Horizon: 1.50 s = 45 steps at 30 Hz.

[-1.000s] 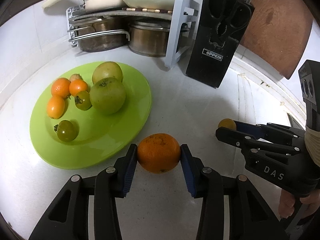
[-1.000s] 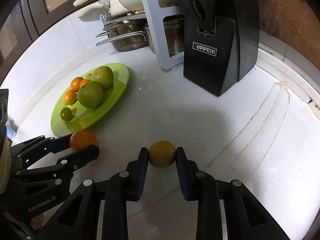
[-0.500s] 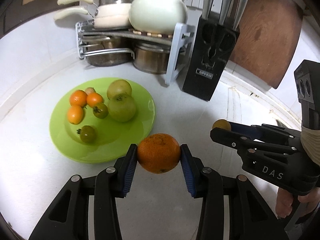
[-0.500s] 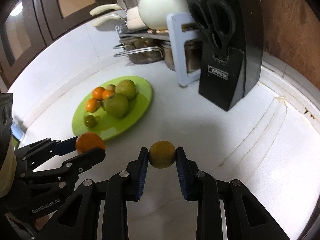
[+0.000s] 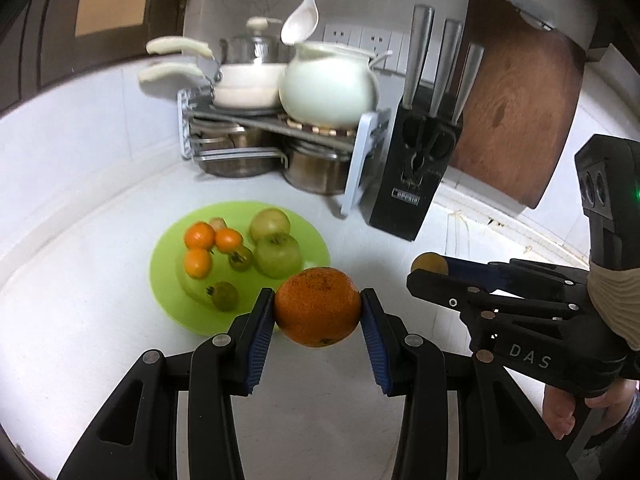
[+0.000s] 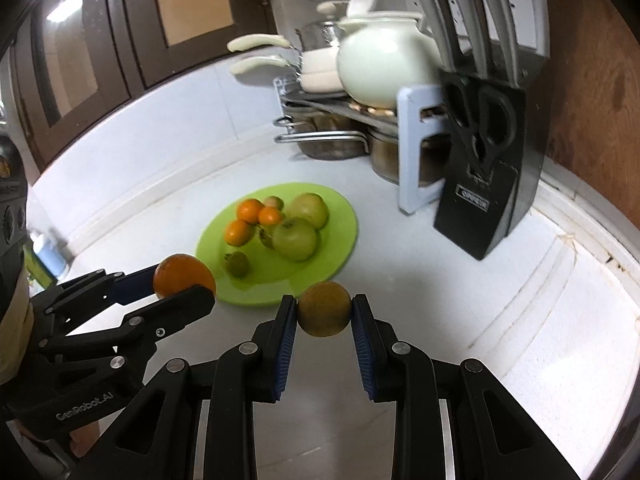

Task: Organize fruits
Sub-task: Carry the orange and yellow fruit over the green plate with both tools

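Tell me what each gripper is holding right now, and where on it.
The left gripper pinches the large orange across its middle, one pad on each side. The right gripper clamps the smaller yellowish fruit the same way.

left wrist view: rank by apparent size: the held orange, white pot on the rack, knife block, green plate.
1. green plate
2. white pot and knife block: look alike, not ranked
3. orange, held in the left gripper

The orange is nearest the camera, so it looks inflated.
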Motion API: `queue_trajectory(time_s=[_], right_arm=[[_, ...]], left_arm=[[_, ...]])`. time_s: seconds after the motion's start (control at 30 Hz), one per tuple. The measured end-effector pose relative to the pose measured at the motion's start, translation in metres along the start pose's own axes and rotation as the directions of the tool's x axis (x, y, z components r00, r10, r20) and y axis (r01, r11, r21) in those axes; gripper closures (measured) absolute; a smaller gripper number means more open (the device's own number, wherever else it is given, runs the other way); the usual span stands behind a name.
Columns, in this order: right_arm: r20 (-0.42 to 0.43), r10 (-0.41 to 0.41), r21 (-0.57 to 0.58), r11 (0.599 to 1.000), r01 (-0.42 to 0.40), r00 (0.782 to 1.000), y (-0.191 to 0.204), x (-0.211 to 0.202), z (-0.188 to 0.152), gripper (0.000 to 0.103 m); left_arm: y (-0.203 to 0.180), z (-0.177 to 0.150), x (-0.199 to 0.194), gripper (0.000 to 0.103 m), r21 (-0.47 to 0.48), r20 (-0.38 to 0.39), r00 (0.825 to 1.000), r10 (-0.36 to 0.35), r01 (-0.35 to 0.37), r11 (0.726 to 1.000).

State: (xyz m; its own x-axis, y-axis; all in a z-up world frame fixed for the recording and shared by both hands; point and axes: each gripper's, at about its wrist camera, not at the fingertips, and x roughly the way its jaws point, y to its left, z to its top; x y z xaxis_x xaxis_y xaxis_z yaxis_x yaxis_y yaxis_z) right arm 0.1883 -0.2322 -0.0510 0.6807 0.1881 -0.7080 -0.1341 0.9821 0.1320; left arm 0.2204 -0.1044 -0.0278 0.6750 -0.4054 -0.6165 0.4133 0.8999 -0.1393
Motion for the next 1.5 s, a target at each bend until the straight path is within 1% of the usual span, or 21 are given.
queue_trajectory(time_s=[0.2,0.4,0.47,0.77,0.97,1.17,1.4,1.5], right_arm=[[0.034,0.016,-0.018,1.0,-0.015,0.999,0.019,-0.008,0.009,0.074],[0.053,0.032,-0.033,0.999,-0.03,0.998,0.036,-0.006,0.02,0.074],[0.055,0.037,-0.036,0.999,-0.035,0.998,0.041,-0.003,0.024,0.074],[0.072,0.056,-0.066,0.997,-0.052,0.996,0.065,0.01,0.043,0.074],[0.075,0.061,-0.075,0.996,-0.055,0.995,0.071,0.022,0.057,0.074],[0.053,0.054,-0.088,0.995,-0.049,0.997,0.074,0.046,0.07,0.074],[0.011,0.048,-0.096,0.994,-0.047,0.999,0.071,0.078,0.085,0.074],[-0.006,0.046,-0.103,0.994,-0.046,0.999,0.068,0.092,0.091,0.074]], left_arm=[[0.011,0.006,-0.021,0.061,0.008,0.042,0.999,0.001,-0.001,1.0],[0.025,0.013,-0.03,0.061,0.004,0.065,0.998,0.015,-0.015,1.0],[0.031,0.016,-0.031,0.061,0.001,0.068,0.998,0.013,-0.013,1.0],[0.053,0.031,-0.03,0.061,0.024,0.086,0.995,0.054,-0.056,0.998],[0.068,0.043,-0.024,0.061,0.027,0.087,0.994,0.068,-0.07,0.997],[0.084,0.051,-0.009,0.061,0.029,0.065,0.994,0.089,-0.091,0.995],[0.102,0.056,0.021,0.061,0.018,0.01,0.995,0.103,-0.103,0.995],[0.11,0.058,0.037,0.061,0.004,-0.023,0.995,0.096,-0.096,0.995]])
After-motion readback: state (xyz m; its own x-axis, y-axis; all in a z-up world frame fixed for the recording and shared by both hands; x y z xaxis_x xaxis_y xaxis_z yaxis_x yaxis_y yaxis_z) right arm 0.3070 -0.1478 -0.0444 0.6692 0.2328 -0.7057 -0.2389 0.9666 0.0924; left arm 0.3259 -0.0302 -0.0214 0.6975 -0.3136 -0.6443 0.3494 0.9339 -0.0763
